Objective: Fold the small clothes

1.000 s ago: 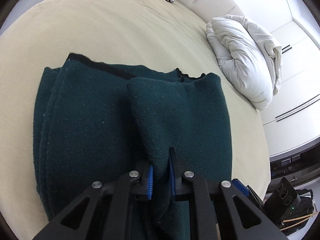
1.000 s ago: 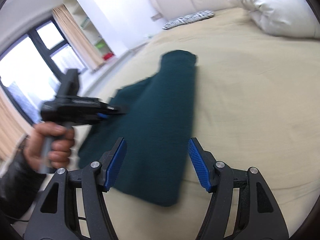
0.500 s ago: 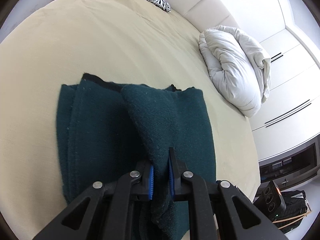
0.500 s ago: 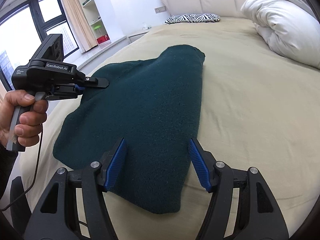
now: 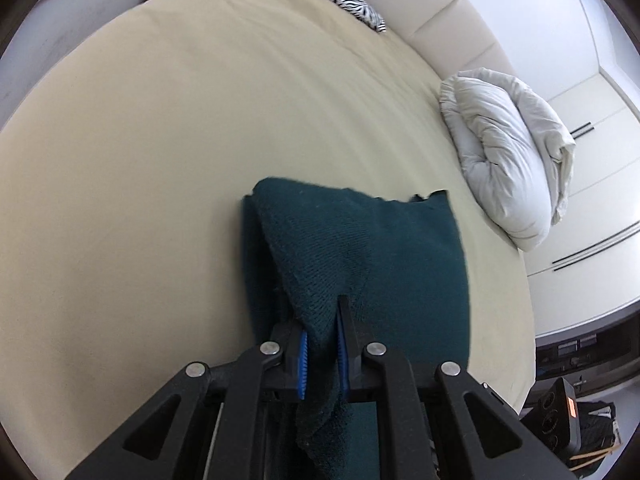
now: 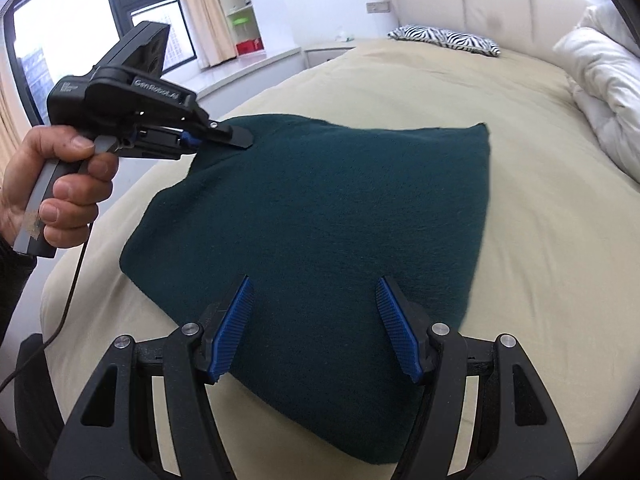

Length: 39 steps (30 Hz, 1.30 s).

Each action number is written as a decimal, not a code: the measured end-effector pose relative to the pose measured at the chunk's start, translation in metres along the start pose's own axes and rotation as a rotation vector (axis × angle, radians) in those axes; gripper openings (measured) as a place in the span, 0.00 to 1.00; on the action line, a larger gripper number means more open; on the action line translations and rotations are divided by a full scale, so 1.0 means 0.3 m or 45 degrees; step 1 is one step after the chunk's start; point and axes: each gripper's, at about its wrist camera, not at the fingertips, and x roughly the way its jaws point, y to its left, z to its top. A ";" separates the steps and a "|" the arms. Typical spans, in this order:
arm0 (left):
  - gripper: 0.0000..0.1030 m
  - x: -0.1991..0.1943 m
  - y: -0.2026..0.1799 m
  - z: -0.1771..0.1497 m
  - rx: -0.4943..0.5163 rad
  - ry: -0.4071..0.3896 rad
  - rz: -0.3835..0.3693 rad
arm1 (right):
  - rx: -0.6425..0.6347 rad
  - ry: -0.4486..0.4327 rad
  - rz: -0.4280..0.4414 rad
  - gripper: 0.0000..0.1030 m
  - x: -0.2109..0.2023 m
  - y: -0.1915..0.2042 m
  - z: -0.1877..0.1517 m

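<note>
The dark green knit garment (image 6: 332, 248) lies folded near the bed's (image 6: 540, 240) foot edge. The left gripper (image 5: 322, 354) pinches a raised fold of it; the right gripper (image 6: 316, 326) hovers wide apart, holding nothing.

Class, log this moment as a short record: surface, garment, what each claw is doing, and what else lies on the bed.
surface: bed, beige cover
garment: dark green knit, partly folded on the bed
left claw: shut on a raised fold of the knit
right claw: open, over the knit's near end
also on bed: white duvet; zebra pillow
</note>
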 end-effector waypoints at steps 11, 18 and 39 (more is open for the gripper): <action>0.17 -0.081 -0.049 -0.085 0.097 -0.226 0.239 | 0.132 0.024 0.110 0.58 0.037 -0.049 -0.017; 0.17 -0.044 -0.208 -0.262 0.408 -0.260 0.385 | 0.401 -0.040 0.413 0.58 -0.015 -0.180 -0.020; 0.13 0.030 -0.137 -0.305 0.375 -0.214 0.351 | 0.698 0.161 0.538 0.53 0.286 -0.383 0.345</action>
